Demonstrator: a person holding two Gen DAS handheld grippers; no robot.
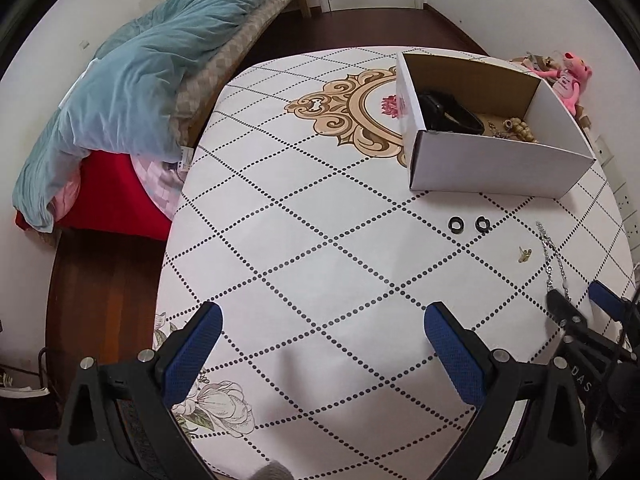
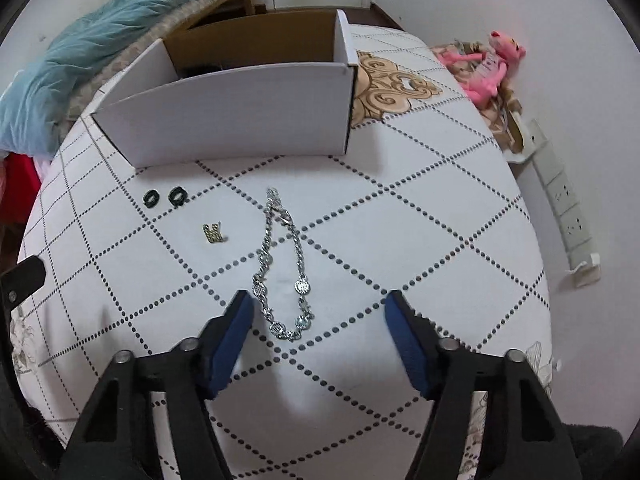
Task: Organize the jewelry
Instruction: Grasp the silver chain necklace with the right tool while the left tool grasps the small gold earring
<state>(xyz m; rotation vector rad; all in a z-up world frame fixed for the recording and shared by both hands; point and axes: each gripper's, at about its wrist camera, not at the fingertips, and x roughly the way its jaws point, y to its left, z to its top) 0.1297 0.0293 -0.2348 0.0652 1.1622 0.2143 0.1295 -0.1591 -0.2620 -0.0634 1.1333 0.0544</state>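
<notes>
The shiny metal chain (image 2: 280,272) lies on the smooth printed bench covering (image 2: 400,220); the box (image 2: 240,112) is matt white cardboard, brown inside.

Blue quilt (image 1: 132,80) lies on bed (image 1: 248,36). Pink plush toy (image 2: 490,68) sits beside counter (image 2: 420,208); power strip (image 2: 568,216) against wall.

Both wrist views look forward and down over the desk (image 1: 320,240) from its near edge. The right view sits close to the silver chain (image 2: 280,272); the left, farther left. Both share the white box (image 1: 492,160).
</notes>
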